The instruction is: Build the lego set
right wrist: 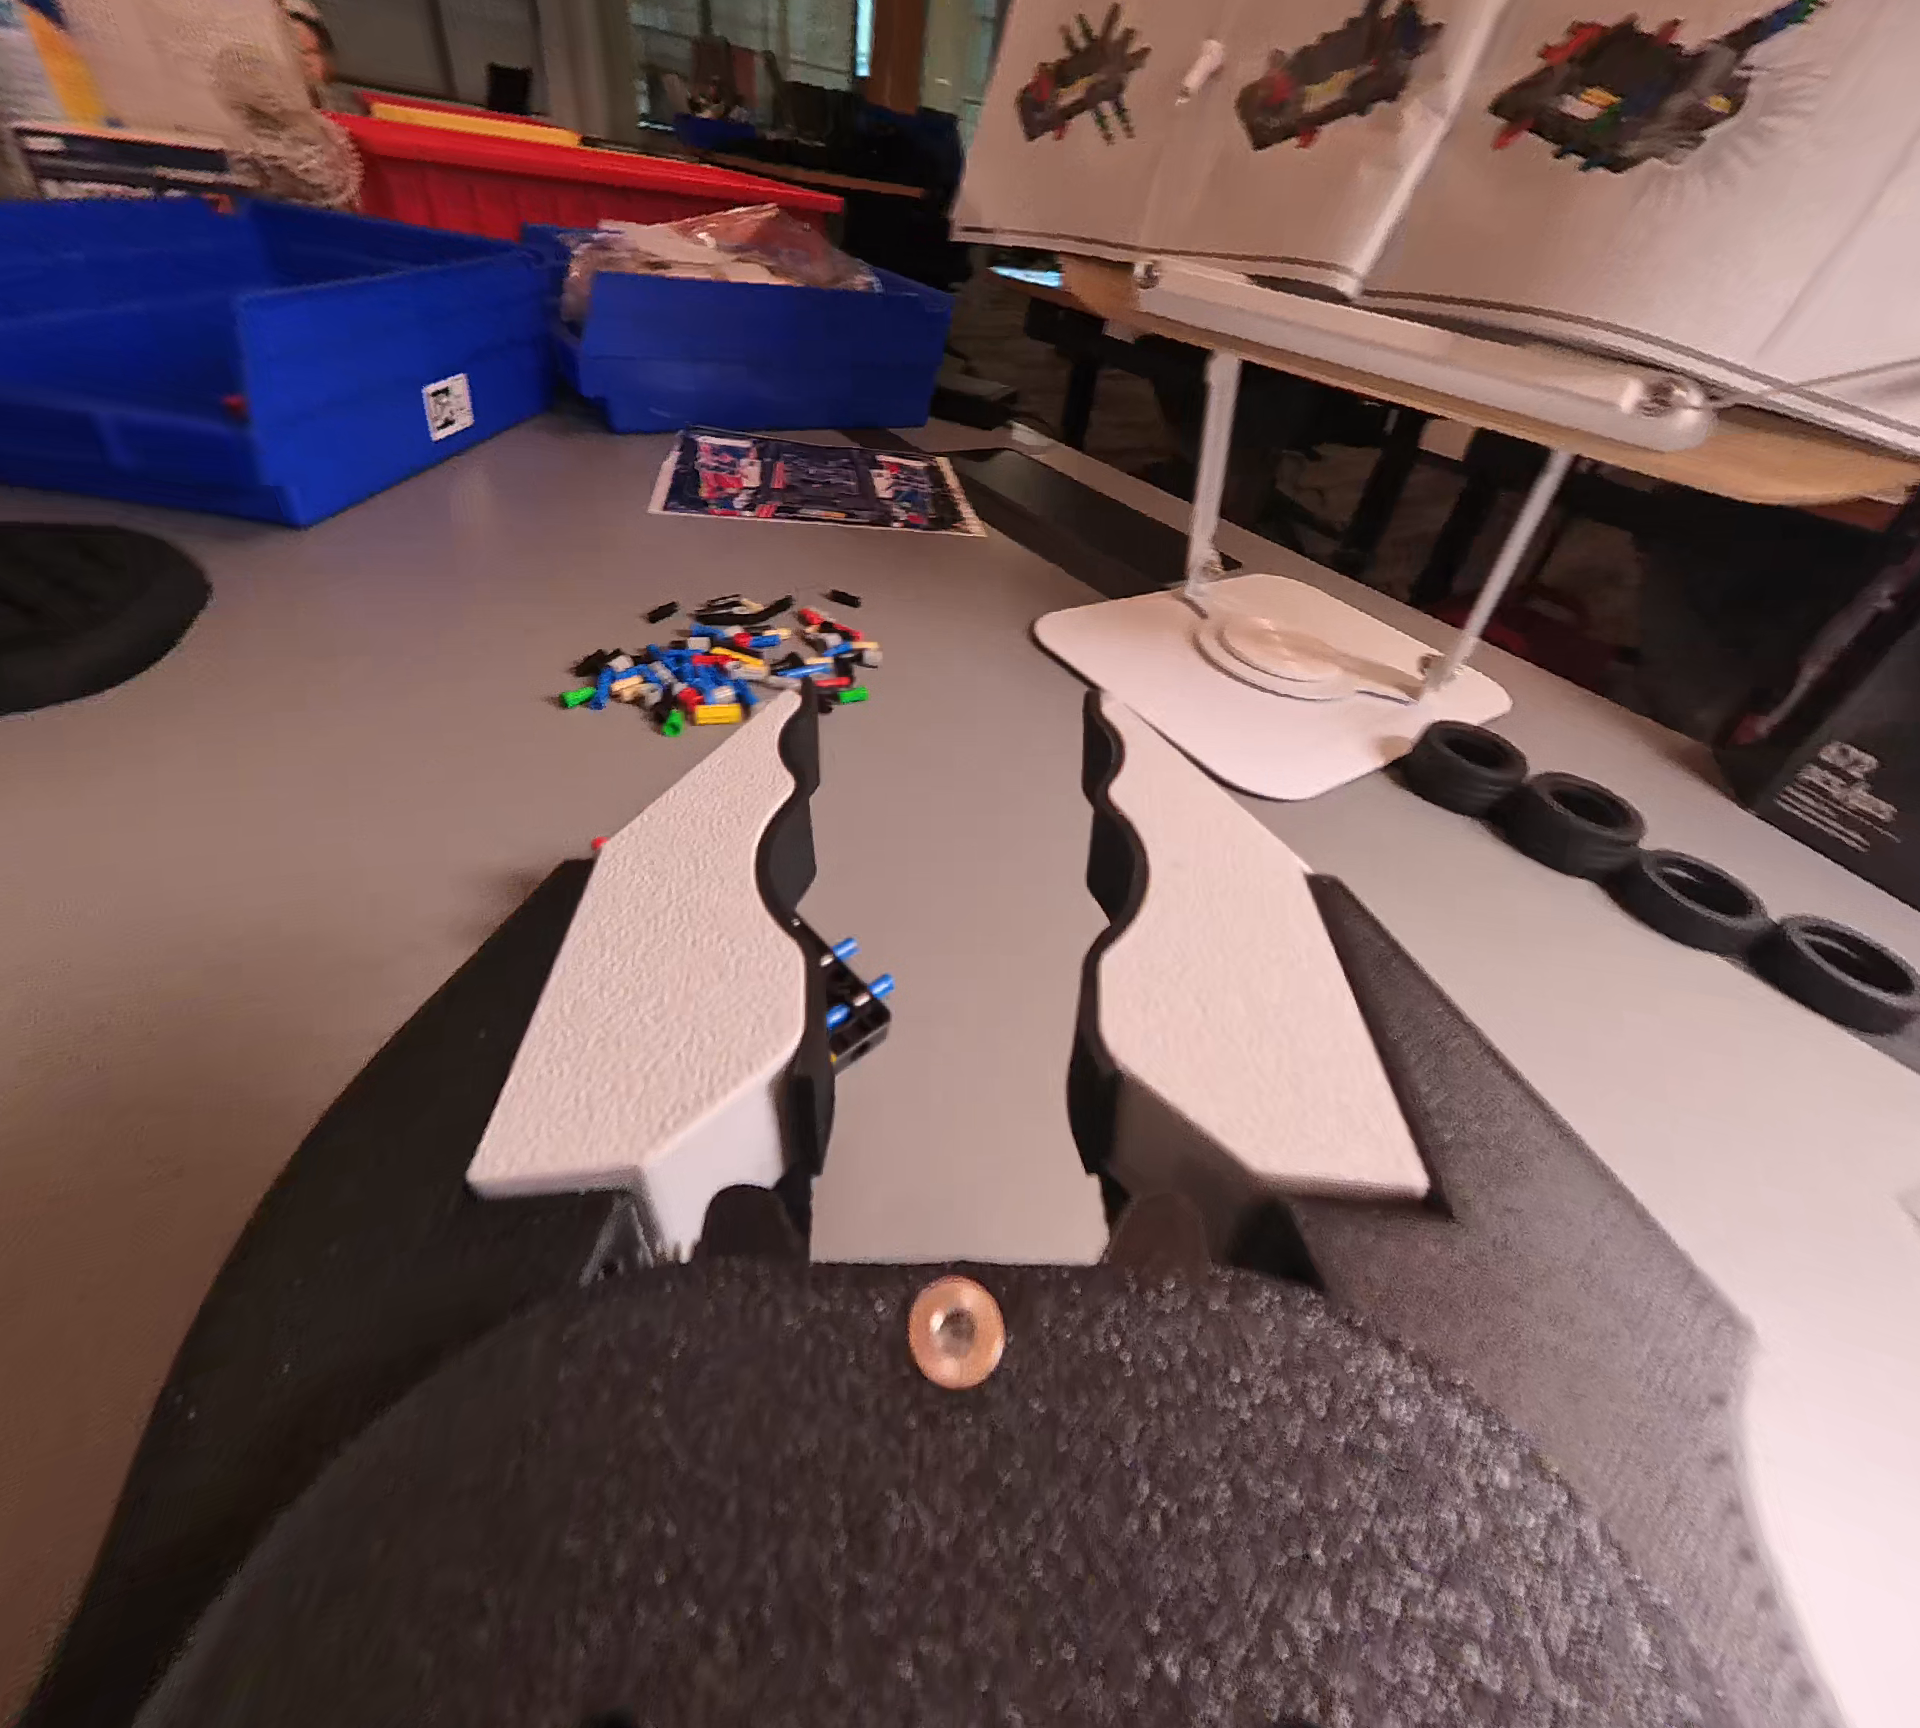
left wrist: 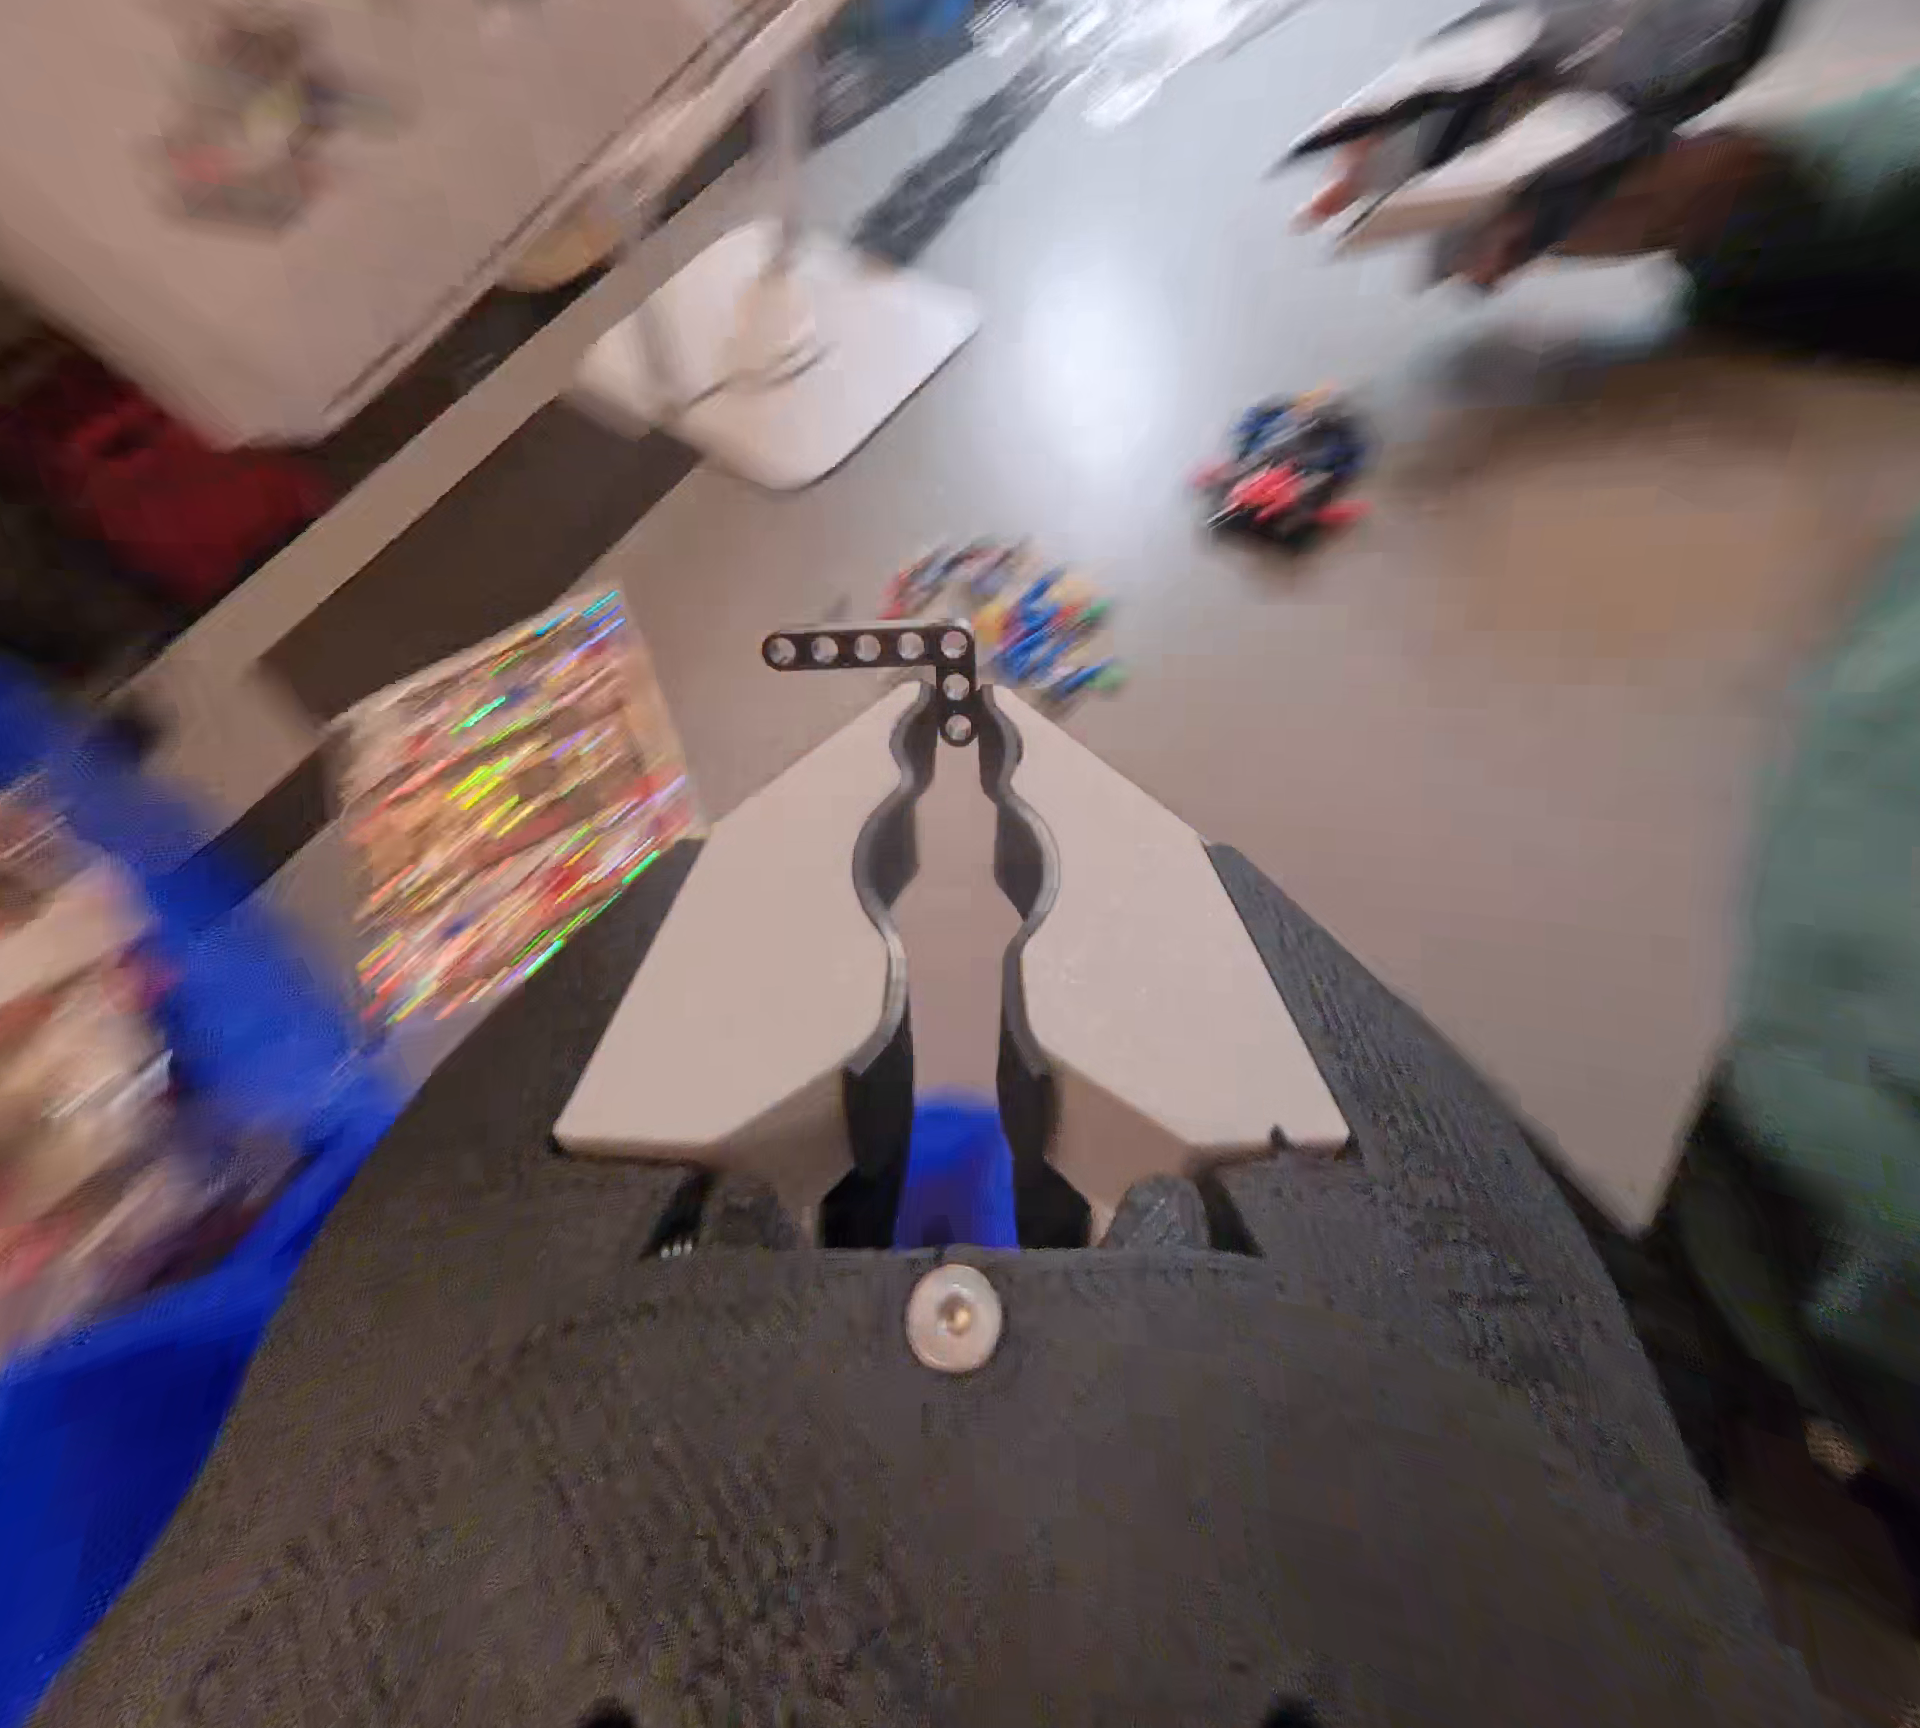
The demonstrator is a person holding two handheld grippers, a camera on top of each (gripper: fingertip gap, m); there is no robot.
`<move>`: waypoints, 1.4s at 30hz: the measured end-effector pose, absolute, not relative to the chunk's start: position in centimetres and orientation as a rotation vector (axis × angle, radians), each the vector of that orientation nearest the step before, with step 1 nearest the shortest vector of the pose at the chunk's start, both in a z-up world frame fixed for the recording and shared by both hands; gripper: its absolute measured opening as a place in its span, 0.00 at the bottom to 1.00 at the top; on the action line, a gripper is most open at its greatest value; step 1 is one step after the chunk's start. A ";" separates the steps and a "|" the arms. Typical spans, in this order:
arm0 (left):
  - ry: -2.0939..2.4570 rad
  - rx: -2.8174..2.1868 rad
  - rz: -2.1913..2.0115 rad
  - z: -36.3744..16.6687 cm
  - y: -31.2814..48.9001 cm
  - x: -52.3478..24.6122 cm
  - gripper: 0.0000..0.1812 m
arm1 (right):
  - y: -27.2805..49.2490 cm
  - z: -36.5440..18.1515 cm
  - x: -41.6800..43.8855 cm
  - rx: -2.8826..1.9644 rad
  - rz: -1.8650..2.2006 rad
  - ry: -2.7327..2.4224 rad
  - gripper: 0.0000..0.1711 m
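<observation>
Left wrist view: our left gripper (left wrist: 956, 712) pinches a flat black L-shaped beam (left wrist: 940, 665) with round holes at its tips; blurred loose pieces (left wrist: 1003, 613) lie just beyond. Our right gripper (right wrist: 945, 717) stands wide, a black pinned assembly (right wrist: 857, 1003) beside its left finger, glossy pieces (right wrist: 727, 665) ahead, ribbed rubber tyres (right wrist: 1574, 821) rightward, a labelled blue bin (right wrist: 395, 359) farther.

Grey table (right wrist: 416, 847), loose lego pieces (right wrist: 727, 665), 4 tyres (right wrist: 1569, 821), blue bins (right wrist: 312, 348)
</observation>
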State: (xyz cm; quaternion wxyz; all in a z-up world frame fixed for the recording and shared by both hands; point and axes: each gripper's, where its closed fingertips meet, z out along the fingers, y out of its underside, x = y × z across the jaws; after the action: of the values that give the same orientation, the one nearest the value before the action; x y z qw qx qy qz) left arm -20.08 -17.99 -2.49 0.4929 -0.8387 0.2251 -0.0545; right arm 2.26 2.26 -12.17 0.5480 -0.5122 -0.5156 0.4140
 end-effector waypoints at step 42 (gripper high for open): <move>0.714 -1.142 -1.959 -6.2 -15.1 4.0 0.03 | -11.7 -9.3 3.9 -1.054 2.132 -1.517 0.26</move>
State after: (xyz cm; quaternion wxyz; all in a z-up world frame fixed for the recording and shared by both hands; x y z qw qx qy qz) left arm 3.97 -15.07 -6.22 0.3728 -0.4457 0.2788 -0.7646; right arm 3.90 -11.69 -9.31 0.1600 -0.3688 -0.5309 0.7460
